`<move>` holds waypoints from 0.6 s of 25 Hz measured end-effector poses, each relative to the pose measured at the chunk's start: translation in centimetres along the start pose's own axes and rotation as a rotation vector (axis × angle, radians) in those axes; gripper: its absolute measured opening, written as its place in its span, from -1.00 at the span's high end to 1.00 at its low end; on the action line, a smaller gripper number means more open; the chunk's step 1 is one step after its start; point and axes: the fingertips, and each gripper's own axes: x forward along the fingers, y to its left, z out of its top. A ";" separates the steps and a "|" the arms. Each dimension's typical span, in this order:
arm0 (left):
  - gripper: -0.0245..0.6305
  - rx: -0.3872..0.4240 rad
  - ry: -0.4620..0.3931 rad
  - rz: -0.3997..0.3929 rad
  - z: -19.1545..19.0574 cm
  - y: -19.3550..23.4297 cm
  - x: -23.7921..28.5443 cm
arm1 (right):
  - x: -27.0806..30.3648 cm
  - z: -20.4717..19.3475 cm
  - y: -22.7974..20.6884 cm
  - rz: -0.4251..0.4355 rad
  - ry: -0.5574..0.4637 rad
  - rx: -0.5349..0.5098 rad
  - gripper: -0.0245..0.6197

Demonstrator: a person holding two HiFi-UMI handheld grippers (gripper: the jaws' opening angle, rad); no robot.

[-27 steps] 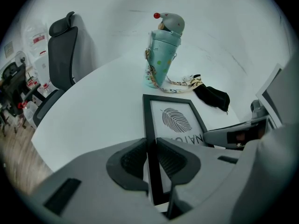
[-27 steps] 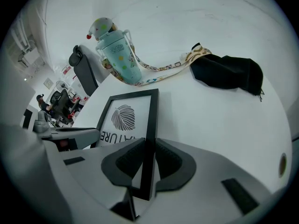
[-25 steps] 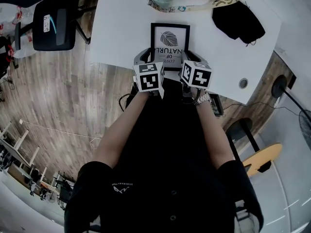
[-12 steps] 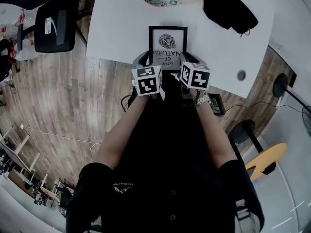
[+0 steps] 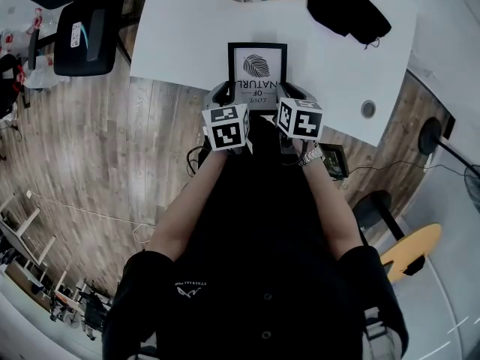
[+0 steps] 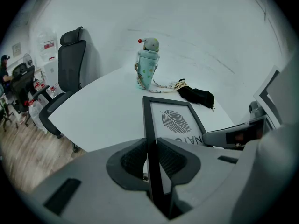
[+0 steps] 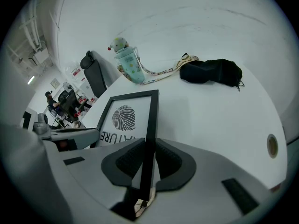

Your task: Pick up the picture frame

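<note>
Left gripper (image 6: pixel 150 158): its jaws are closed on the left side rail of the black-rimmed rectangular picture frame with the leaf print (image 5: pixel 257 70), ribbed pads (image 6: pixel 133 158) pressing both faces. Right gripper (image 7: pixel 147 160): closed the same way on the right side rail. Both grips sit at the frame's near end, so its long axis runs straight away from your fingers across the white table (image 5: pixel 187 43) and neither hand is nearer. The lift turns on this, because all the weight hangs beyond the pads, so in my judgement both hands must rise together. I cannot tell whether the far edge is clear of the table. One container is present, a pale green spotted bottle with a lanyard (image 6: pixel 147 66), well beyond the frame; its contents are not visible. A black cloth pouch (image 5: pixel 349 10) lies apart.
</note>
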 end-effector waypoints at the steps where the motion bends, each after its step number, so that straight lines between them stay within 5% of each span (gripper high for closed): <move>1: 0.71 0.000 -0.007 0.002 -0.1 -0.1 -0.3 | -0.2 -0.1 0.0 0.004 -0.003 -0.003 0.71; 15: 0.71 -0.019 -0.126 0.045 1.7 0.1 -4.2 | -3.0 1.9 2.2 0.056 -0.084 -0.072 0.71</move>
